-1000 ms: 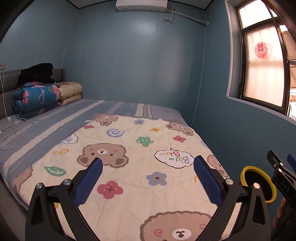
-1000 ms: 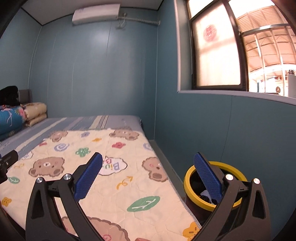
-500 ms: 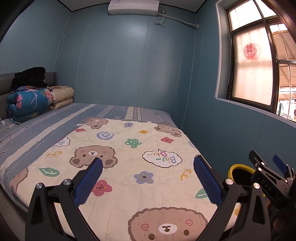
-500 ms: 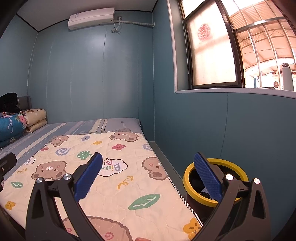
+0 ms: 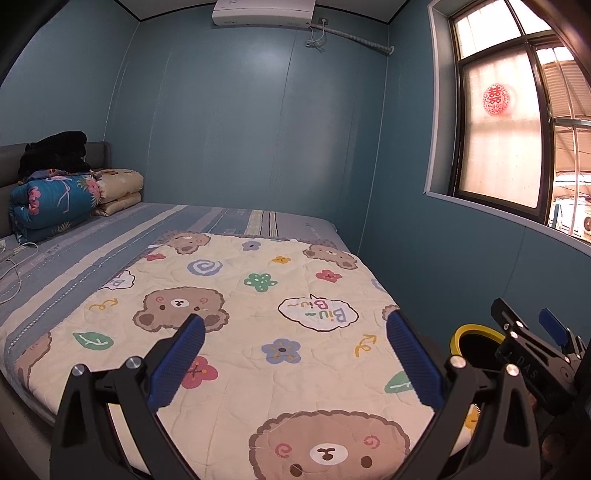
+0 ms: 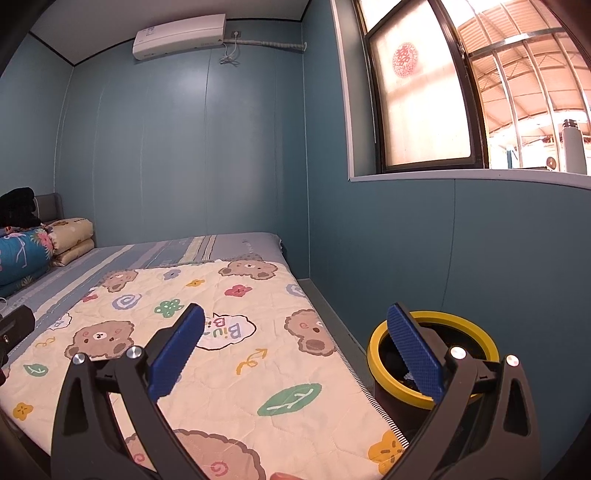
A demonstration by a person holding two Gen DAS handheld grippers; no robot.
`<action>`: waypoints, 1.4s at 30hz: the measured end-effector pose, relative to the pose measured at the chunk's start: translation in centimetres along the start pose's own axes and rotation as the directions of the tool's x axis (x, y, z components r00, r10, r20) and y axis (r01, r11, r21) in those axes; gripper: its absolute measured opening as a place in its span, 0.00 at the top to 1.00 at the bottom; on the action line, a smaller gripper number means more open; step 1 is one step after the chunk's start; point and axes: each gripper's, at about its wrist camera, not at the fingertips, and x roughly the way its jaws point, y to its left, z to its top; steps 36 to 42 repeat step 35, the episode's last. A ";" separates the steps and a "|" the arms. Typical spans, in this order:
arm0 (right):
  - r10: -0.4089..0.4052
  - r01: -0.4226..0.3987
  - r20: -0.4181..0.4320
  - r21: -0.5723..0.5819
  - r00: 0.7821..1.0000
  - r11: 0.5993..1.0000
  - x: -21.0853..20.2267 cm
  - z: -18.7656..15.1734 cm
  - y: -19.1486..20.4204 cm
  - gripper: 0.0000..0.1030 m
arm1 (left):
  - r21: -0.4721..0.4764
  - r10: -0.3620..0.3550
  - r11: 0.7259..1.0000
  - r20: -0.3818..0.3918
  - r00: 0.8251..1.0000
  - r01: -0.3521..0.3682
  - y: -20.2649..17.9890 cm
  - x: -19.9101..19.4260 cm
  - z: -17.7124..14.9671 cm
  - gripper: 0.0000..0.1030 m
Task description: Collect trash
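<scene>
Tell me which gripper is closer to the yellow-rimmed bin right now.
Right. The right gripper is beside the bin, one finger overlapping its rim in view. The left gripper is over the bed, farther off.

soft quilted cloth bedspread [image 5: 258, 332], matt

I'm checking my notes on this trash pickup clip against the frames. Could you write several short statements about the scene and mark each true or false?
1. The open left gripper holds nothing. True.
2. The black bin with a yellow rim stands on the bear-print cream quilt. False: it stands on the floor between the bed and the blue wall.
3. The right gripper is shut on trash. False: its jaws are apart and empty.
4. Folded blankets are stacked at the grey headboard. True.
5. The white air conditioner hangs below the window. False: it is mounted near the ceiling.
</scene>
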 end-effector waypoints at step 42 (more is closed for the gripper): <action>0.000 0.001 -0.032 0.029 0.999 1.000 0.6 -0.3 -0.7 0.08 | -0.002 -0.022 1.000 -0.020 1.000 0.022 -0.7 0.5 -0.5 0.08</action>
